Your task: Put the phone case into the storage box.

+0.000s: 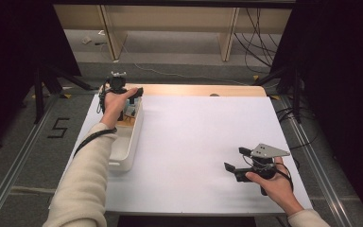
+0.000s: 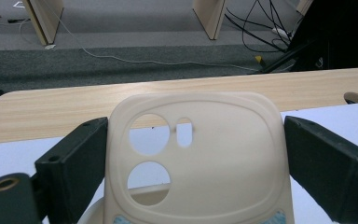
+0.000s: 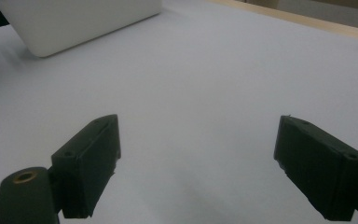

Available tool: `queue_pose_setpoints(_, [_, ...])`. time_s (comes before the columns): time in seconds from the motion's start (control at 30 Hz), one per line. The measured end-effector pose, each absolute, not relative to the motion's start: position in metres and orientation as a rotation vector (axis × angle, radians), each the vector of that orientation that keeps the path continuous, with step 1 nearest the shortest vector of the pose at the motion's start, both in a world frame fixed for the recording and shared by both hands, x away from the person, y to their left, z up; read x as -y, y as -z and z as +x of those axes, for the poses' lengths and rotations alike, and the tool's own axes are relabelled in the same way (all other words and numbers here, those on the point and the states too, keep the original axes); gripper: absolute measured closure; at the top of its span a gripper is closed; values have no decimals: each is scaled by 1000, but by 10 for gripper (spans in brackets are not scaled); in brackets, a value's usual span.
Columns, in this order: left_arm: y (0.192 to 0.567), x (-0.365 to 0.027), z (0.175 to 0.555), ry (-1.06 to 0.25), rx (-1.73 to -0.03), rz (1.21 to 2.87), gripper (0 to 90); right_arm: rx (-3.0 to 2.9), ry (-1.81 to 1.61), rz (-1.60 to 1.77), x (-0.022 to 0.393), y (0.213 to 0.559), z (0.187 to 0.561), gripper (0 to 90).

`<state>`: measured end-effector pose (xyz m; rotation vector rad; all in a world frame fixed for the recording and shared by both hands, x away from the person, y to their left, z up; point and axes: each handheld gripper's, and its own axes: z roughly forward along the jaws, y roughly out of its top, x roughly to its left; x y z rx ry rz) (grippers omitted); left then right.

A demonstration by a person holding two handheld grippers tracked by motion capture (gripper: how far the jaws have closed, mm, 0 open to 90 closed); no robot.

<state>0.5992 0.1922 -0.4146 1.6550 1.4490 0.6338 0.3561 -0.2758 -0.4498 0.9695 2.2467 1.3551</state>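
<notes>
My left gripper hovers over the far end of a white bin at the table's left side. In the left gripper view a cream phone case with round camera cut-outs stands upright, and the left gripper is shut on it, one black jaw against each side. Blue patches show at the case's lower edge. My right gripper rests low over the white table top at the front right, open. Nothing lies between the jaws of the right gripper.
A bare wooden strip runs along the table's far edge. The bin holds small items under my left hand. Beyond the table lie grey floor, wooden legs and loose cables. Dark stands flank both sides.
</notes>
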Motion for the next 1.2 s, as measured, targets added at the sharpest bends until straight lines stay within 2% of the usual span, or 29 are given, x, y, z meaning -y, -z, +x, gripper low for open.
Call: queue_pose_setpoints(1.2, [416,-199,591,-590,-1436,1693,90,-2247,-1351,972,275,450,356,153])
